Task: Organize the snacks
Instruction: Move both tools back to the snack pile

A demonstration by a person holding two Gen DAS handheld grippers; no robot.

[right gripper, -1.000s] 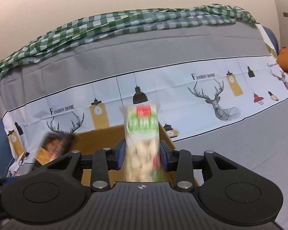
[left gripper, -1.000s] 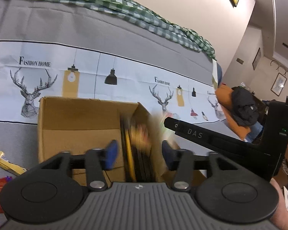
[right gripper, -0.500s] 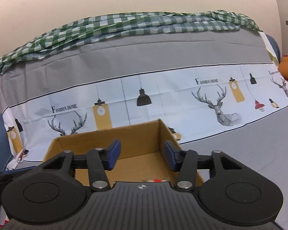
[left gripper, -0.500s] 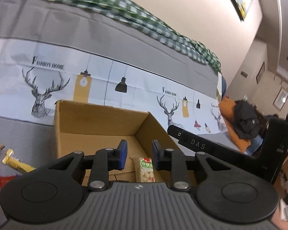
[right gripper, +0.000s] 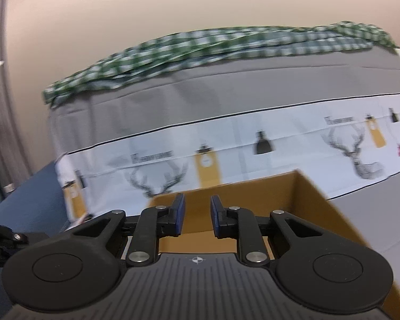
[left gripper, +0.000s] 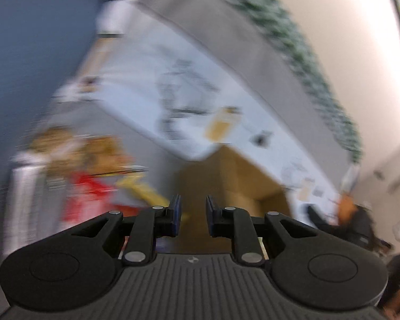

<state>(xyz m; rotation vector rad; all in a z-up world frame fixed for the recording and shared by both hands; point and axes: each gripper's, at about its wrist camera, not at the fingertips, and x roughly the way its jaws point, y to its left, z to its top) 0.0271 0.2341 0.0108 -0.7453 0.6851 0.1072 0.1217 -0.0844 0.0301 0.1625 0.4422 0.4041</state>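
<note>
Looking along the left gripper [left gripper: 192,214], everything beyond it is smeared by motion. Its blue fingers [left gripper: 176,213] have just been closing and now stand a narrow gap apart, with nothing between them. Loose snacks [left gripper: 93,184], red and yellow wrappers too blurred to tell apart, lie on the grey cloth to the left. The cardboard box [left gripper: 242,184] sits ahead and to the right, against the white deer-print band [left gripper: 189,98].

Over on the right gripper [right gripper: 197,217], the view is steadier. Its fingers [right gripper: 179,213] have also just been closing, leaving a slim gap that holds nothing. They hang over the open box [right gripper: 314,202], whose brown walls show behind and beside them. A green checked cloth [right gripper: 226,45] lies along the far edge by the wall.
</note>
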